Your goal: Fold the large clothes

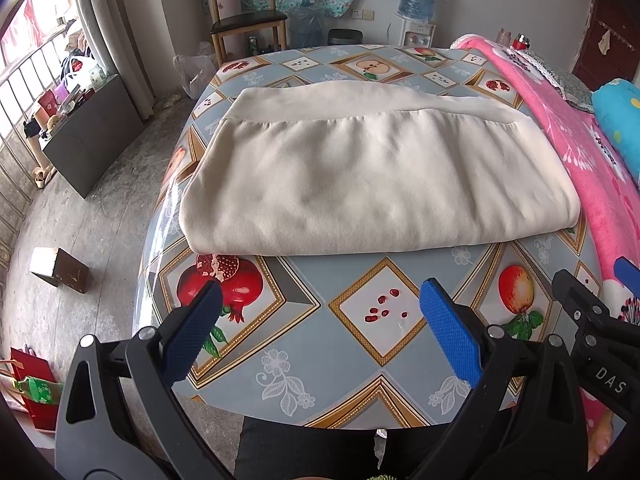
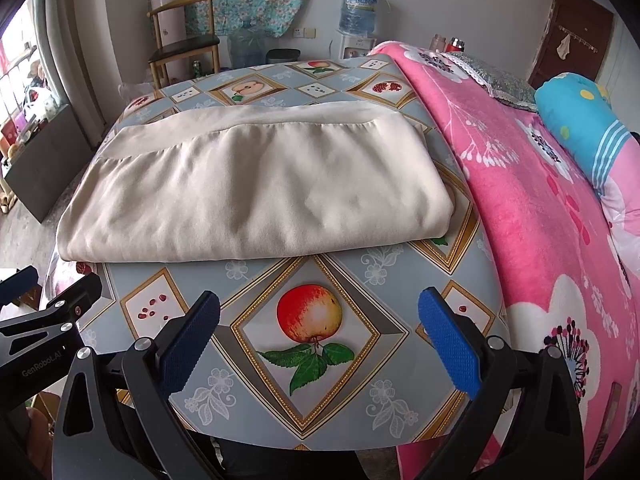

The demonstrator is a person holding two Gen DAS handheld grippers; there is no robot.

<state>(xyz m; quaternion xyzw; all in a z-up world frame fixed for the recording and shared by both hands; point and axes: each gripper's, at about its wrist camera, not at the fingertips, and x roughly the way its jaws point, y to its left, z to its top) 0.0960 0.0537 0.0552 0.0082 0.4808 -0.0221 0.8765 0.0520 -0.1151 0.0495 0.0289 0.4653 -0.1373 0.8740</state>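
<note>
A large cream garment (image 1: 360,172) lies folded into a thick rectangle on the fruit-patterned table (image 1: 320,340), its ribbed band along the far side. The right wrist view shows the same folded garment (image 2: 256,188) across the table (image 2: 280,400). My left gripper (image 1: 320,312) hangs open over the near table edge, short of the garment, with nothing between its blue pads. My right gripper (image 2: 320,316) is open too, above the apple print and clear of the cloth. Part of the right gripper (image 1: 592,312) shows at the left view's right edge.
A pink flowered blanket (image 2: 540,220) covers the bed against the table's right side, with a blue pillow (image 2: 580,120) on it. A wooden chair (image 1: 248,16), a water dispenser (image 1: 416,4) and a dark cabinet (image 1: 92,136) stand beyond. A small box (image 1: 60,270) sits on the floor at left.
</note>
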